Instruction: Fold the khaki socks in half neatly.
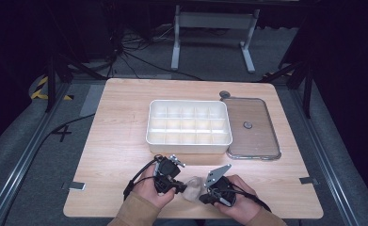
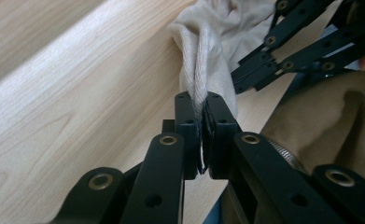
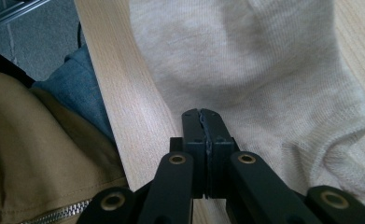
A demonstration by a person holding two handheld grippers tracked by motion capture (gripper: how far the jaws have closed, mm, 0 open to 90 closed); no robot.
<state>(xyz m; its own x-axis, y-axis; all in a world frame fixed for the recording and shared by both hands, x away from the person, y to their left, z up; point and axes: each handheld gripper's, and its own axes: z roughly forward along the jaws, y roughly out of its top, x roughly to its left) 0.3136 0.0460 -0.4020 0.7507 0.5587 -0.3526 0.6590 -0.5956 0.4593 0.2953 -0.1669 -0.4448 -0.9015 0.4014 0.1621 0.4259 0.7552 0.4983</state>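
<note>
Lower centre of the high view: cream cloth [image 1: 193, 188], bunched on the table [image 1: 116, 141] between both tools. Left gripper [image 1: 174, 187] clamped on a fold of cloth [image 2: 203, 70]. Right gripper [image 1: 209, 194] pressed together, tips against the cloth [image 3: 264, 84]; grip unclear. Mid frame: white divided box [image 1: 188, 122]. To its right: clear lid [image 1: 251, 127], flat.
</note>
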